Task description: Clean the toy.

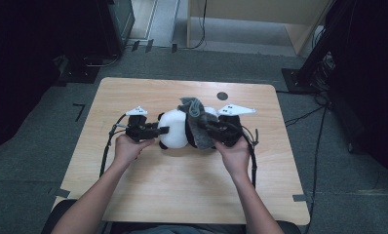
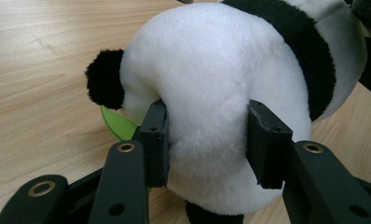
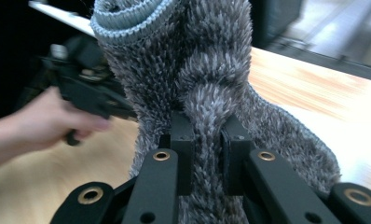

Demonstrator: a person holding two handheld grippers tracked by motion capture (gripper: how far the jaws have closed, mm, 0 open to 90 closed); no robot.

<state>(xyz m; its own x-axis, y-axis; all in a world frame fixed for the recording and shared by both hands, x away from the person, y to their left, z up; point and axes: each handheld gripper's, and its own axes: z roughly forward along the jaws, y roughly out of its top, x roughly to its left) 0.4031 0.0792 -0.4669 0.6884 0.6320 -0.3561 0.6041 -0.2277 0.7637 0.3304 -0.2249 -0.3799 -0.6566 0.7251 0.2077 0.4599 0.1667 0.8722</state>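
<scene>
A black-and-white panda plush (image 1: 175, 129) lies on its side in the middle of the wooden table (image 1: 182, 185). My left gripper (image 1: 163, 130) comes at it from the left. In the left gripper view its pads (image 2: 158, 140) dent the white fur of the panda (image 2: 221, 70), and a green piece (image 2: 118, 125) pokes out under the plush. My right gripper (image 1: 204, 124) is shut on a grey fuzzy garment with a ribbed cuff (image 1: 194, 109), raised over the panda's right side. The right gripper (image 3: 207, 135) pinches a fold of that garment (image 3: 197, 60), with the left gripper (image 3: 88, 93) beyond it.
A round dark cable hole (image 1: 223, 96) sits near the table's far edge. Cables trail from both grippers across the tabletop. Dark stands and cables stand on the floor at both sides, and a wooden cabinet (image 1: 260, 14) is at the back.
</scene>
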